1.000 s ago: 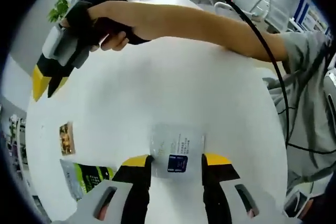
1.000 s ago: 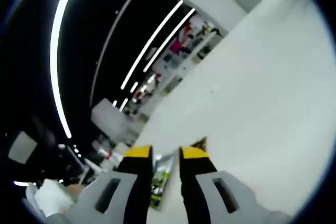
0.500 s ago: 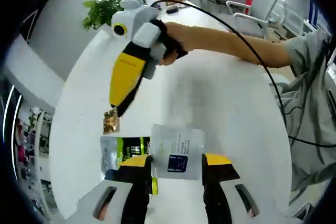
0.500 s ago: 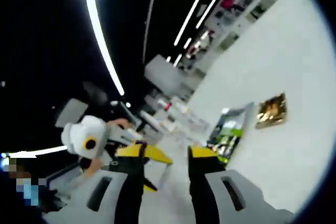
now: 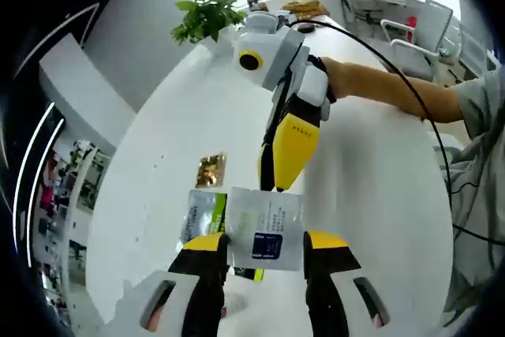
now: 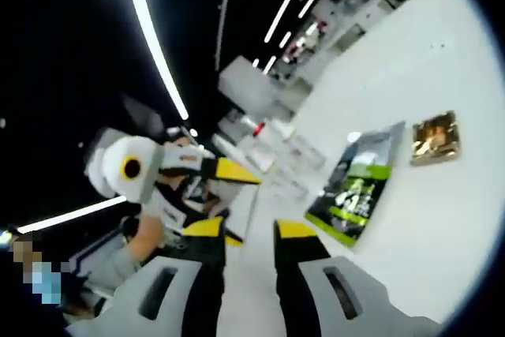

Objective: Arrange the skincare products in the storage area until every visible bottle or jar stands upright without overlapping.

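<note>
A white sachet (image 5: 264, 226) with a dark blue label stays pinched in my left gripper (image 5: 266, 241), lifted above the round white table (image 5: 371, 163). My right gripper (image 5: 274, 187) reaches in from the upper right, and its yellow tips almost touch the sachet's top edge. Seen in the right gripper view, my right gripper (image 6: 251, 230) is open with a narrow gap, facing the left gripper's yellow finger (image 6: 235, 171). A green and black pouch (image 5: 201, 215) (image 6: 355, 183) lies flat on the table, with a small gold sachet (image 5: 210, 170) (image 6: 435, 138) beside it.
A potted green plant (image 5: 207, 15) stands at the table's far edge, with small items (image 5: 304, 8) near it. A person's forearm (image 5: 387, 92) and a black cable (image 5: 426, 124) cross the table on the right. Chairs (image 5: 430, 33) stand beyond the table.
My right gripper has swung down across the table to the top of the held sachet, and its jaws have narrowed. The sachet stays fixed in my left gripper while that view turns.
</note>
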`<state>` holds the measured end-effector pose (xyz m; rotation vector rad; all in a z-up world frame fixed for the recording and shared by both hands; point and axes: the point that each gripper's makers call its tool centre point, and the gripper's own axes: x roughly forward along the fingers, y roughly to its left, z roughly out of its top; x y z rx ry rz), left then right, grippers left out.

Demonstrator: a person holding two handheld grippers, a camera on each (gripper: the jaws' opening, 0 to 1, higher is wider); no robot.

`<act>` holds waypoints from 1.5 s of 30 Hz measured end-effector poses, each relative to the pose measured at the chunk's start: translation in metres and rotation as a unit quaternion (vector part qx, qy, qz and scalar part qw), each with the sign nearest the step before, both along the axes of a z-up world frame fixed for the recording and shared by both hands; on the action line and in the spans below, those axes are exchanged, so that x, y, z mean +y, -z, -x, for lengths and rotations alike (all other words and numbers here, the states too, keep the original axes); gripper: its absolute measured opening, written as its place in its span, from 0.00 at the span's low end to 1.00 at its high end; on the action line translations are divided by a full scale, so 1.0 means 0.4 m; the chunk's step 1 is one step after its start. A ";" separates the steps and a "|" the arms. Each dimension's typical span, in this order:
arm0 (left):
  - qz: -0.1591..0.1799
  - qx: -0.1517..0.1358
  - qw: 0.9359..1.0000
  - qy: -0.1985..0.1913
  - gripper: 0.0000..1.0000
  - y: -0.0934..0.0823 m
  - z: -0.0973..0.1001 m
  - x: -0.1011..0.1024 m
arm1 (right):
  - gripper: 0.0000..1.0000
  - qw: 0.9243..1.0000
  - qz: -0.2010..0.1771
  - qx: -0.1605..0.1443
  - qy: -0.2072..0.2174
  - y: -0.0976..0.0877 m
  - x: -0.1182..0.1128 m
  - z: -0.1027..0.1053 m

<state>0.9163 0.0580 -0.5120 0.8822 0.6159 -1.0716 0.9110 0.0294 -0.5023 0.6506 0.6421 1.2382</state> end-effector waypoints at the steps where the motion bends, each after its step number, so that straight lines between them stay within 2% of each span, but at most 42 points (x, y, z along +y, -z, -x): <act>1: 0.002 0.000 1.000 0.000 0.39 0.001 0.001 -0.001 | 0.21 1.000 0.006 -0.002 -0.001 0.003 0.002 0.003; 4: 0.002 -0.003 1.000 0.005 0.39 0.003 0.003 -0.005 | 0.16 1.000 0.021 -0.007 0.000 0.014 0.004 -0.007; 5: 0.002 -0.006 1.000 0.016 0.39 0.002 0.006 -0.008 | 0.12 0.999 0.031 -0.013 -0.001 0.020 0.005 -0.005; 7: 0.006 -0.010 1.000 0.013 0.40 -0.002 0.001 -0.008 | 0.02 0.999 0.041 -0.020 0.000 0.021 0.004 -0.004; 11: 0.026 -0.005 1.000 0.004 0.40 -0.007 -0.008 -0.009 | 0.01 0.999 0.025 -0.023 0.006 0.007 -0.003 -0.008; 14: 0.035 -0.010 0.999 -0.002 0.43 -0.009 -0.013 -0.007 | 0.00 0.999 0.035 -0.016 0.012 0.015 -0.009 -0.010; 16: 0.043 -0.006 0.999 -0.008 0.47 -0.007 -0.017 -0.001 | 0.00 0.999 0.045 -0.001 0.014 0.025 -0.018 -0.012; 17: 0.045 0.010 0.999 -0.010 0.48 0.003 -0.009 0.004 | 0.00 0.999 0.046 0.009 0.014 0.029 -0.023 -0.014; 18: 0.047 0.015 0.999 -0.011 0.48 0.006 -0.006 0.005 | 0.00 0.999 0.047 0.011 0.015 0.031 -0.024 -0.014; 20: 0.047 0.025 0.998 -0.013 0.48 0.025 0.000 0.018 | 0.00 0.998 0.053 0.039 0.021 0.044 -0.035 -0.017; 21: 0.046 0.028 0.998 -0.011 0.48 0.035 0.006 0.024 | 0.00 0.995 0.069 0.060 0.032 0.062 -0.049 -0.024; 23: 0.049 0.033 0.998 -0.012 0.48 0.043 0.011 0.030 | 0.00 0.994 0.073 0.065 0.046 0.070 -0.069 -0.042; 25: 0.052 0.055 0.997 -0.009 0.48 0.059 0.028 0.035 | 0.00 0.992 0.048 0.080 0.084 0.058 -0.105 -0.081; 28: 0.045 0.082 0.996 -0.008 0.48 0.081 0.049 0.041 | 0.00 0.990 0.026 0.096 0.098 0.053 -0.148 -0.102; 31: 0.023 0.091 0.995 -0.016 0.46 0.107 0.055 0.051 | 0.00 0.982 0.003 0.140 0.125 0.062 -0.202 -0.123; 32: 0.017 0.091 0.996 -0.016 0.46 0.114 0.055 0.053 | 0.00 0.979 0.005 0.156 0.132 0.076 -0.213 -0.119; 34: 0.006 0.089 0.996 -0.016 0.46 0.125 0.057 0.054 | 0.00 0.977 0.011 0.165 0.133 0.090 -0.234 -0.136; 36: -0.002 0.094 0.996 -0.012 0.46 0.131 0.063 0.051 | 0.00 0.969 0.052 0.193 0.147 0.141 -0.246 -0.141; 39: -0.005 0.098 0.995 -0.009 0.46 0.135 0.072 0.043 | 0.00 0.961 0.089 0.216 0.149 0.186 -0.254 -0.136; 43: -0.003 0.101 0.995 -0.001 0.46 0.137 0.086 0.028 | 0.00 0.958 0.088 0.221 0.162 0.198 -0.266 -0.155; 45: -0.002 0.101 0.995 0.003 0.46 0.140 0.092 0.019 | 0.00 0.955 0.096 0.224 0.168 0.206 -0.268 -0.148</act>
